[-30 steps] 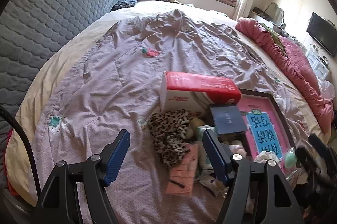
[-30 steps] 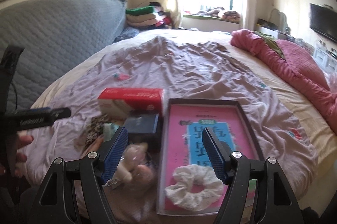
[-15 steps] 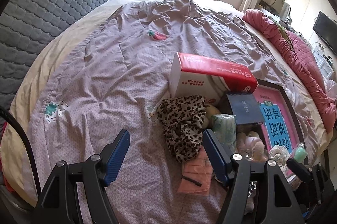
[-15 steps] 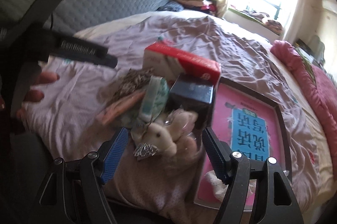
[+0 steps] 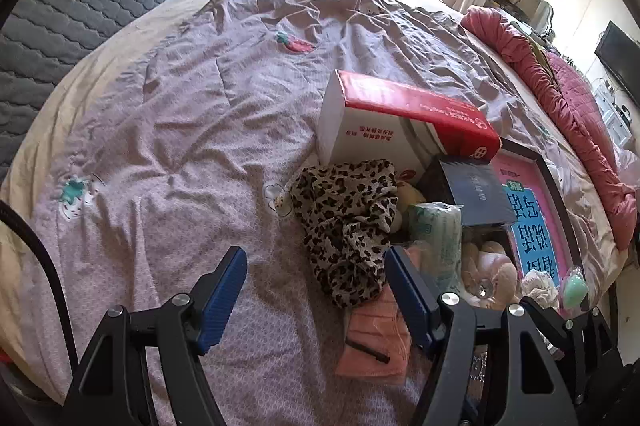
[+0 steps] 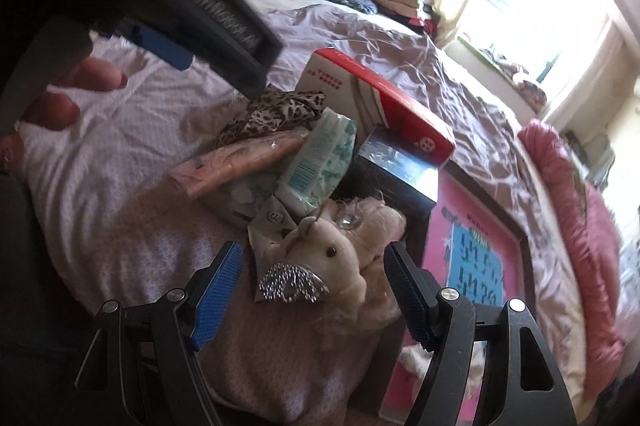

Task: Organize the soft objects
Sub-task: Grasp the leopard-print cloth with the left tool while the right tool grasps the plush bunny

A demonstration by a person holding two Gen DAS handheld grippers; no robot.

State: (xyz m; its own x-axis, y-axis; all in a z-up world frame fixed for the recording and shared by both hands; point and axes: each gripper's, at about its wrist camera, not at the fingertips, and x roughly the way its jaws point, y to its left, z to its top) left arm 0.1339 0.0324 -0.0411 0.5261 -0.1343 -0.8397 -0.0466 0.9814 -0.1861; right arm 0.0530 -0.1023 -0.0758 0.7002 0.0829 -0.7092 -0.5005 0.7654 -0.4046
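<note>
A pile of soft things lies on the lilac bedspread (image 5: 180, 145). It holds a leopard-print cloth (image 5: 348, 222), a pink mask packet (image 5: 376, 342), a green tissue pack (image 5: 436, 238) and a cream plush toy (image 5: 488, 266). My left gripper (image 5: 316, 278) hangs open just left of the pile, its right finger beside the leopard cloth. My right gripper (image 6: 314, 278) is open around the plush toy (image 6: 340, 258), and its pads stand clear of the toy. The tissue pack (image 6: 320, 161) and mask packet (image 6: 240, 165) lie just beyond.
A red-and-white box (image 5: 400, 121) and a dark blue box (image 5: 476, 193) stand behind the pile. A pink framed tray (image 5: 532, 226) holding a white scrunchie (image 5: 540, 286) lies to the right. A hand (image 6: 60, 97) shows at the left. A pink quilt (image 5: 560, 97) edges the bed.
Both grippers have sunk toward the pile. The right one rolled and swung left from the pink tray, so the plush toy now lies between its open jaws.
</note>
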